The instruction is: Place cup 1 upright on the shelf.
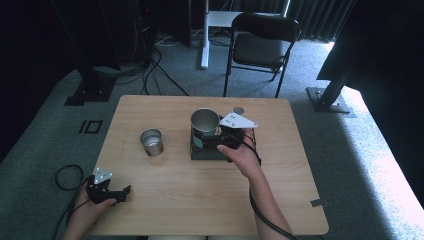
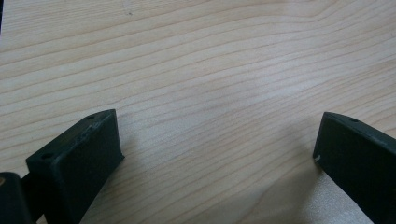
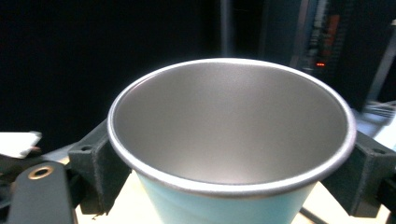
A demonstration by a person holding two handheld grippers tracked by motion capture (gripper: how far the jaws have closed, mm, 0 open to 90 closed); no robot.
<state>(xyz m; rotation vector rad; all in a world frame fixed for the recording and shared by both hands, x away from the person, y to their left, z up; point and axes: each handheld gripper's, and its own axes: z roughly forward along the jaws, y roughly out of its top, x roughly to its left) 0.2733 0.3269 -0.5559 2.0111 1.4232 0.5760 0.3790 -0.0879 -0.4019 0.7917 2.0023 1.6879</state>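
Right gripper (image 1: 216, 141) clamps the teal cup (image 1: 204, 127) above a dark base (image 1: 207, 152). Left gripper (image 1: 120, 194) spread wide, holding nothing, low over the surface (image 1: 200, 200). Metal cup (image 1: 151, 142) stands apart.

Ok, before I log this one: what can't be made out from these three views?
- High view: whether the teal cup rests on the dark base or is lifted; the right gripper and hand cover its lower part.
- Right gripper view: the cup's bottom, cut off by the lower edge.
- High view: contents of the small metal cup and the small round thing behind the gripper, both too small.
- Left gripper view: the left gripper over the table, height unclear.
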